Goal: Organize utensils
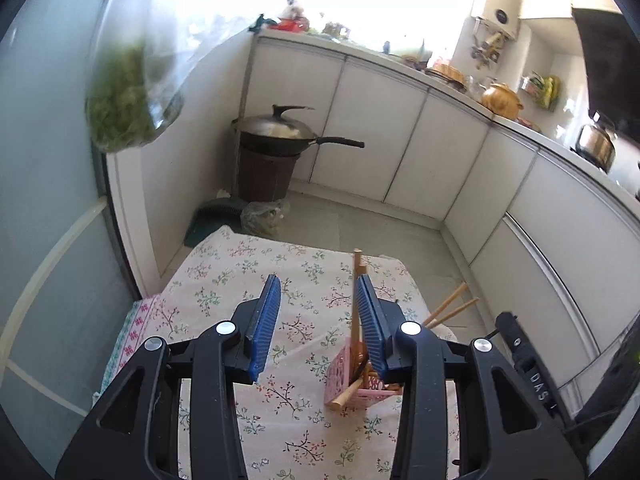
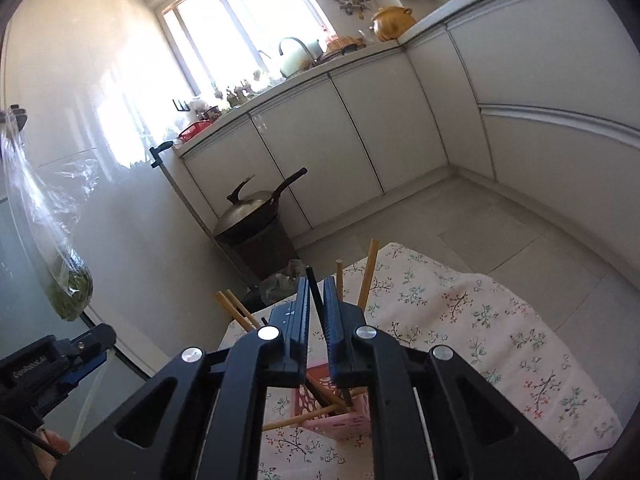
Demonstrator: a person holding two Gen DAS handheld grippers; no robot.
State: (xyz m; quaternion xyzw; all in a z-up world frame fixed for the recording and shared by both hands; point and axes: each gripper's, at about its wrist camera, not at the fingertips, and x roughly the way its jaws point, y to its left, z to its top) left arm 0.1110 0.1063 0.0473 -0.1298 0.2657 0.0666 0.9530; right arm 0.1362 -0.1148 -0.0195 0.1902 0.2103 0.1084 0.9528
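Observation:
A pink perforated holder (image 1: 352,380) stands on the floral tablecloth (image 1: 240,272) with several wooden chopsticks (image 1: 356,280) sticking out of it at different angles. My left gripper (image 1: 318,292) is open and empty, above the cloth just left of the holder. In the right wrist view the same holder (image 2: 340,420) sits below my right gripper (image 2: 316,284), which is shut on a dark chopstick (image 2: 314,288) whose lower end reaches down into the holder. Wooden chopsticks (image 2: 370,272) fan out around it.
A wok with lid (image 1: 280,132) sits on a dark bin (image 1: 264,176) by the white cabinets (image 1: 380,120). A bag of greens (image 1: 128,100) hangs at the left wall. The table edge drops to a tiled floor (image 1: 360,224).

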